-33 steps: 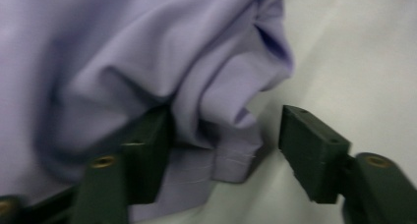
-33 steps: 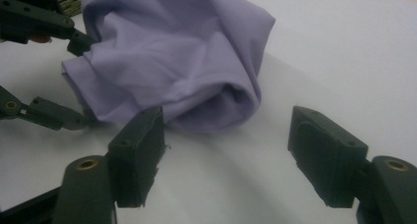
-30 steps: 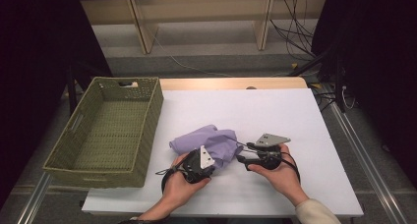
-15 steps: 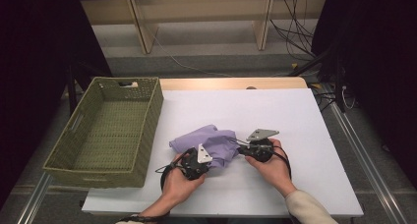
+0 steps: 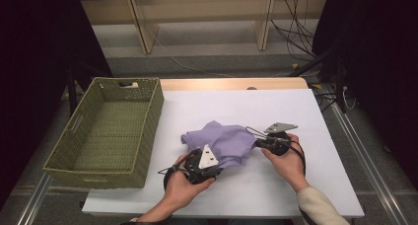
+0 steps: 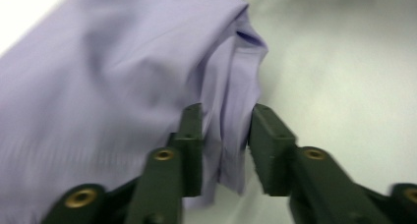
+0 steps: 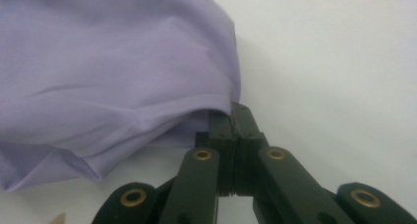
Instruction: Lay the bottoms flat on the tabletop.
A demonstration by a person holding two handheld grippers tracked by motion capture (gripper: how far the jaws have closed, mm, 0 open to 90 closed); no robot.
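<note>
Two grippers work one lilac cloth [image 5: 224,142]. The right gripper [image 7: 231,117] has its jaws pinched tight on the cloth's edge. The left gripper [image 6: 223,148] has just been opening; its jaws stand apart with a fold of cloth hanging between them, pads not pressing. The cloth lies bunched mid-table on the white tabletop [image 5: 276,104], near the wicker basket [image 5: 153,116] at the left.
</note>
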